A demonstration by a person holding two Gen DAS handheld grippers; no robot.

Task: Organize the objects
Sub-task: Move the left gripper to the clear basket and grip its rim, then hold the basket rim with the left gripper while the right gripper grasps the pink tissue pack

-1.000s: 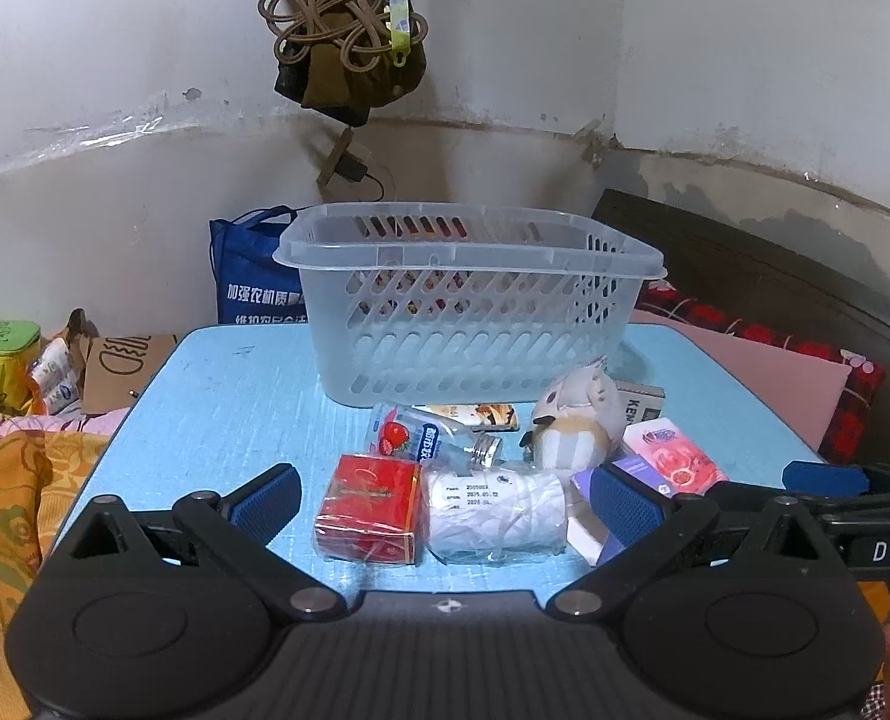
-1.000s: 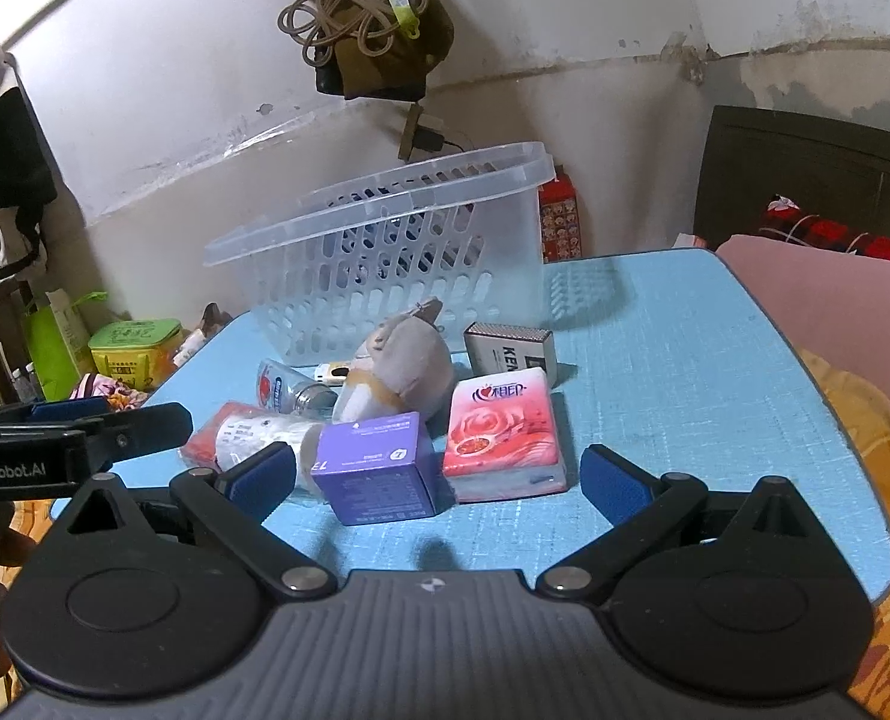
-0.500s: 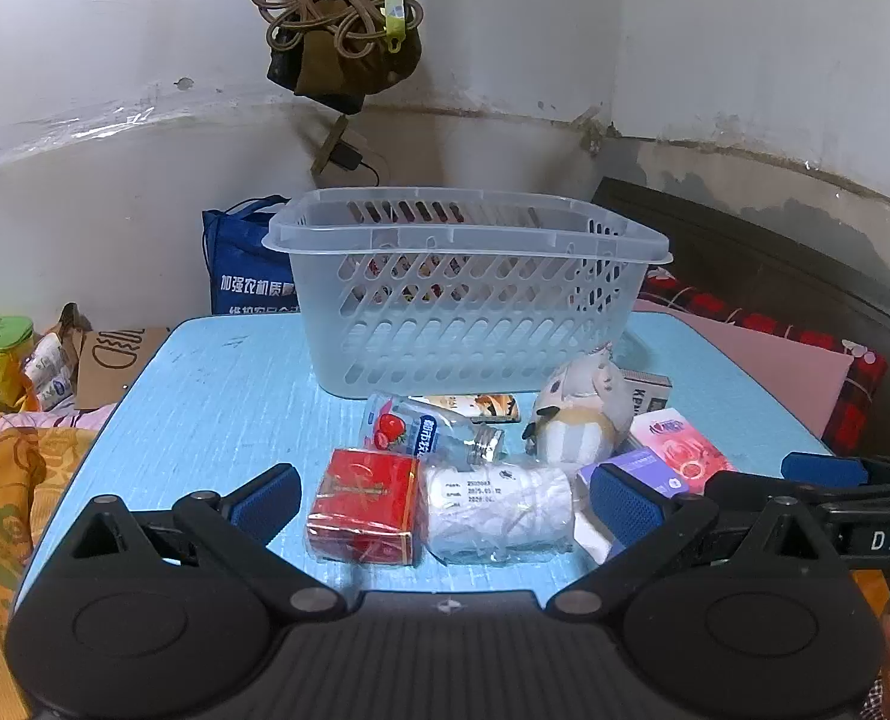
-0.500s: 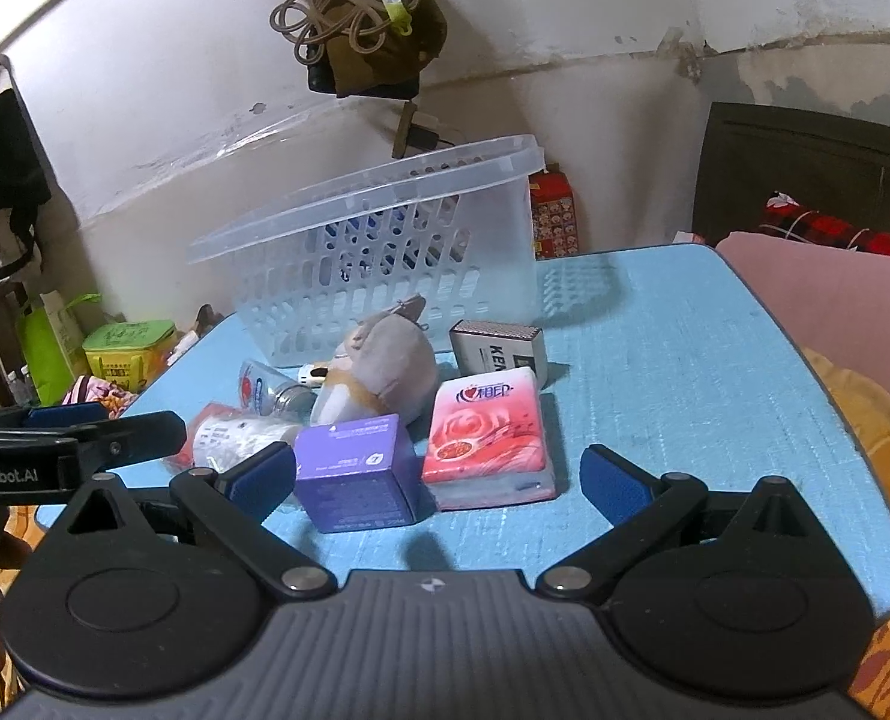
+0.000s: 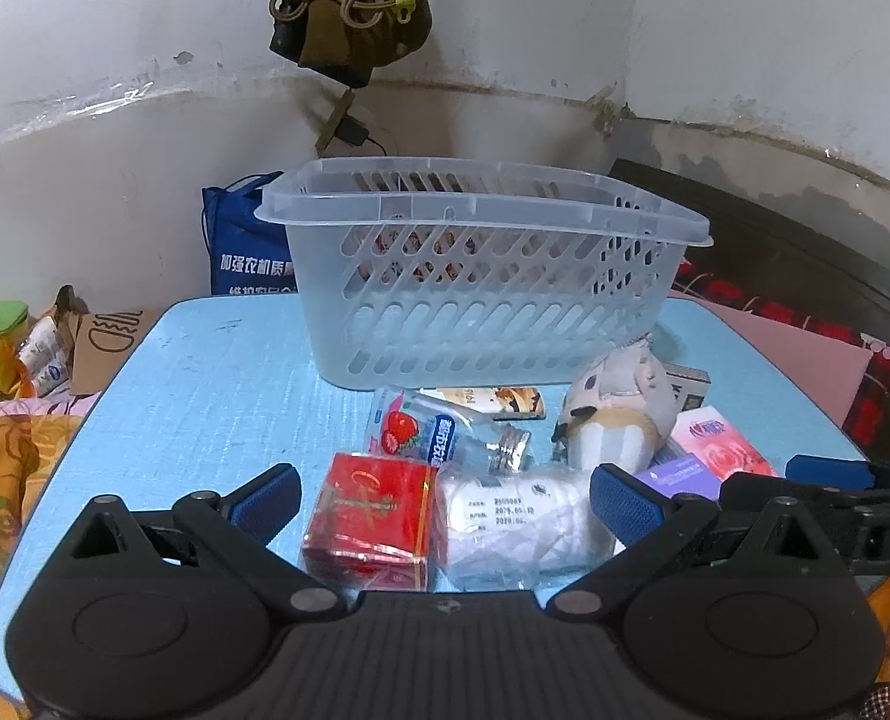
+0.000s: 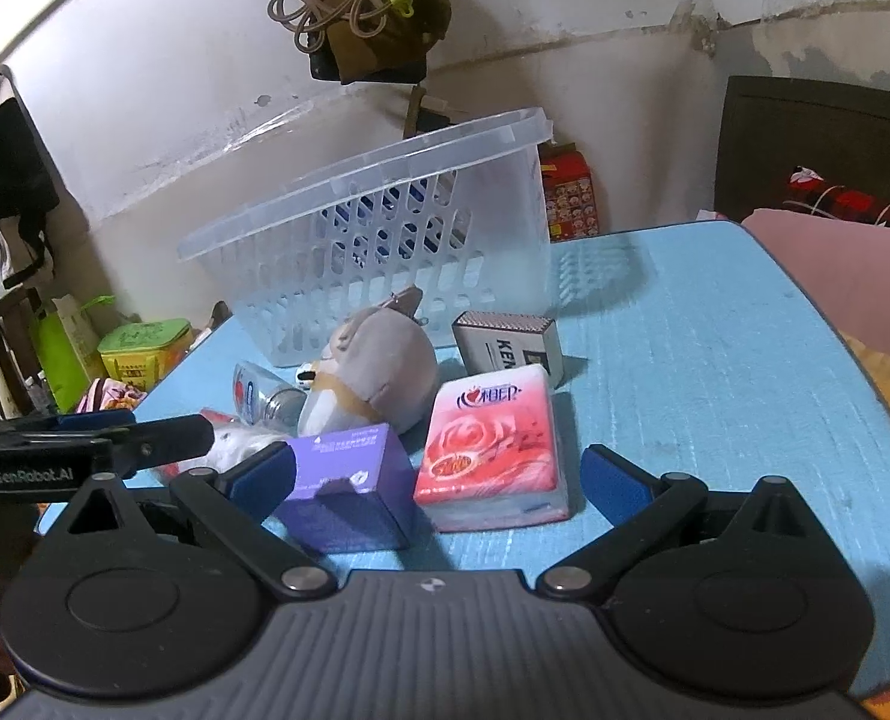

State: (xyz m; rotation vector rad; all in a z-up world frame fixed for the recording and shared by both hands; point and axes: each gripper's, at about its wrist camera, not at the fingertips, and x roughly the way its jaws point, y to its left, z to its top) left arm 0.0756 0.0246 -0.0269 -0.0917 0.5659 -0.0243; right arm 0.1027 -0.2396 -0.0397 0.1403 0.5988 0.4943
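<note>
Both grippers — left gripper (image 5: 441,495) & right gripper (image 6: 435,474) — closer to the items, lower.

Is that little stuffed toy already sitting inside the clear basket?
No, the stuffed toy lies on the blue table in front of the clear basket, among the other items.

stained white wall (image 5: 144,120), blue table (image 5: 204,390).

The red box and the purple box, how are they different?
The red box is shiny with gold print, between the open left gripper's fingers; the purple box is matte with white print, by the open right gripper. Both lie on the blue table.
</note>
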